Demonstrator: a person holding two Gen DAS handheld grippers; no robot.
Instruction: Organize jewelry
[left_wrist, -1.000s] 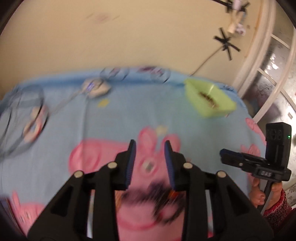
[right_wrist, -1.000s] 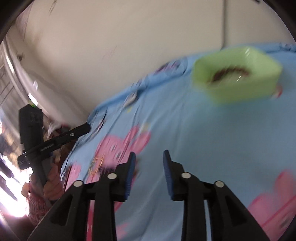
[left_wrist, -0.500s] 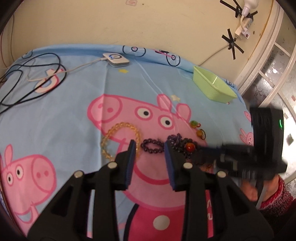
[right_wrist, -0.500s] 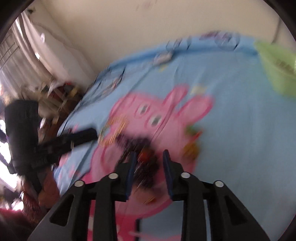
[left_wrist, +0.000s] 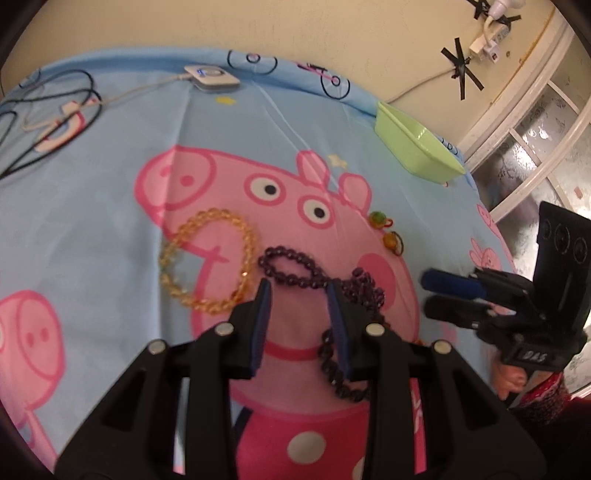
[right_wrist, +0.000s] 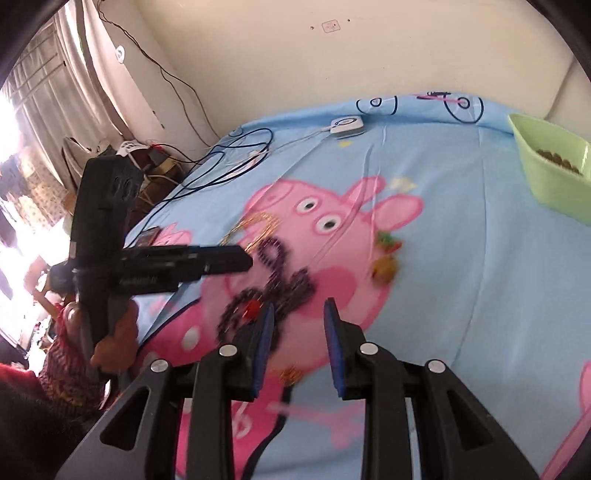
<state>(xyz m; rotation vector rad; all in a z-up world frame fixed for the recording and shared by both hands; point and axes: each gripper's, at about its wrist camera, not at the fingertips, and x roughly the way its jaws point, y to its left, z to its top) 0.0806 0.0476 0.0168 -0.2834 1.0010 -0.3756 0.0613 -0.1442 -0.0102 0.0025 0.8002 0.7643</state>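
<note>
Jewelry laid flat on a blue cartoon-pig bedsheet. An amber bead bracelet, a closed ring, lies on the pig's snout. Just beside it, a dark purple bead strand loops and tangles across the pig's cheek. Two small green-and-orange bead pieces sit by the pig's ear. A light green bin, near the sheet's far edge, holds brown beads.
</note>
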